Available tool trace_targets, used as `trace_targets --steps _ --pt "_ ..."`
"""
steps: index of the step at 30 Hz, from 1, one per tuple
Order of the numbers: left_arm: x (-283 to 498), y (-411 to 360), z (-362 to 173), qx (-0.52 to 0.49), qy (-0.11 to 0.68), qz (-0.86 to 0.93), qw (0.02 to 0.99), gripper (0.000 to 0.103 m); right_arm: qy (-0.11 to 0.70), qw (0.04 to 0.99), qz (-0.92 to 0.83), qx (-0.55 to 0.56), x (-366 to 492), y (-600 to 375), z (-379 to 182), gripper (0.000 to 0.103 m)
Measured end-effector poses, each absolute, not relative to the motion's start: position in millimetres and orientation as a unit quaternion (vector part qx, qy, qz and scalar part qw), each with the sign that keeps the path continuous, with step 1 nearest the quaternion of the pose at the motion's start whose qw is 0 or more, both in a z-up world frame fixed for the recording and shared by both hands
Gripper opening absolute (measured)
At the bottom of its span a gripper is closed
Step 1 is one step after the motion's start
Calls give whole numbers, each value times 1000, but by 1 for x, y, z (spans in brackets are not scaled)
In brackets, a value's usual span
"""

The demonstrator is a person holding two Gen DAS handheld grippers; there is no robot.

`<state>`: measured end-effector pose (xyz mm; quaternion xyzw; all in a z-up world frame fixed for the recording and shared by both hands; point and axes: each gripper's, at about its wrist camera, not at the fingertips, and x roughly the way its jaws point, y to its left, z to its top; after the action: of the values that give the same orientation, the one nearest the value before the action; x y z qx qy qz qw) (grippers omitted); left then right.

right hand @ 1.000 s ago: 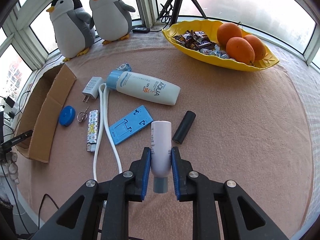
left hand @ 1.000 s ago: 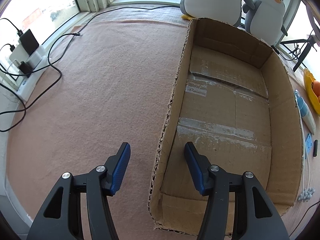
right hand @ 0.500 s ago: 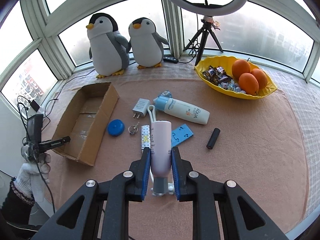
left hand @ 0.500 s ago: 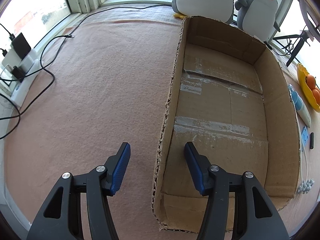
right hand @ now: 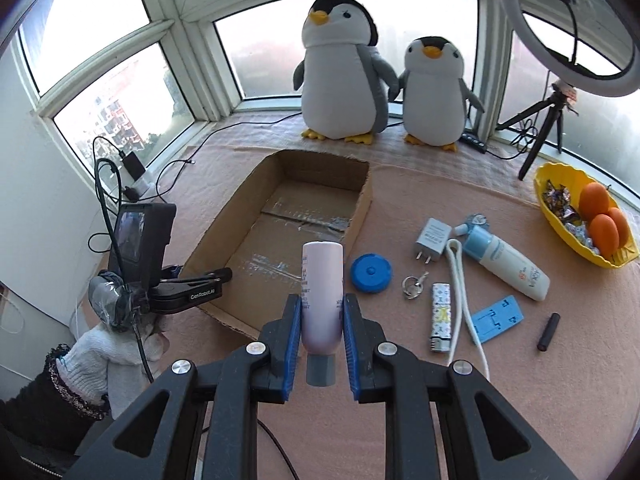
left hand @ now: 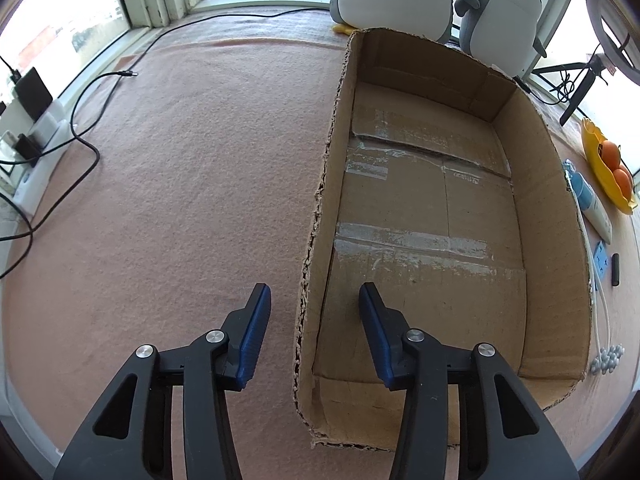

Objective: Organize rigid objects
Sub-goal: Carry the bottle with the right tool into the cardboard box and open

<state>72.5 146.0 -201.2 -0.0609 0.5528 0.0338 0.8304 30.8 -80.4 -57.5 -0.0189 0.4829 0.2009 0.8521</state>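
Right gripper [right hand: 320, 322] jaws clamped on pale lilac bottle [right hand: 322, 292], held above the table beside the cardboard box [right hand: 362, 216]. Left gripper [left hand: 312, 312] jaws have just narrowed, straddling the box's left wall, pads not touching it.

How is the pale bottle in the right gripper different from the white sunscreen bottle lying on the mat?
The pale bottle is clamped in the right gripper, off the mat; the sunscreen bottle lies flat on the mat, untouched. The pale bottle has a grey cap pointing back toward the camera; the sunscreen bottle has a light blue cap pointing toward the windows. The sunscreen bottle looks longer and wider. Both are pale bottles with printed text.
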Motion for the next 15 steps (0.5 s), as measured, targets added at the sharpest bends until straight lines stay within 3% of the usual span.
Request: trace_targets --steps 8,15 --pt "71 146 -201 -58 551 36 832 45 514 826 221 -70 46 -14 -119 18" --pt "71 146 -202 -61 550 35 832 45 518 821 223 -89 55 9 -134 18"
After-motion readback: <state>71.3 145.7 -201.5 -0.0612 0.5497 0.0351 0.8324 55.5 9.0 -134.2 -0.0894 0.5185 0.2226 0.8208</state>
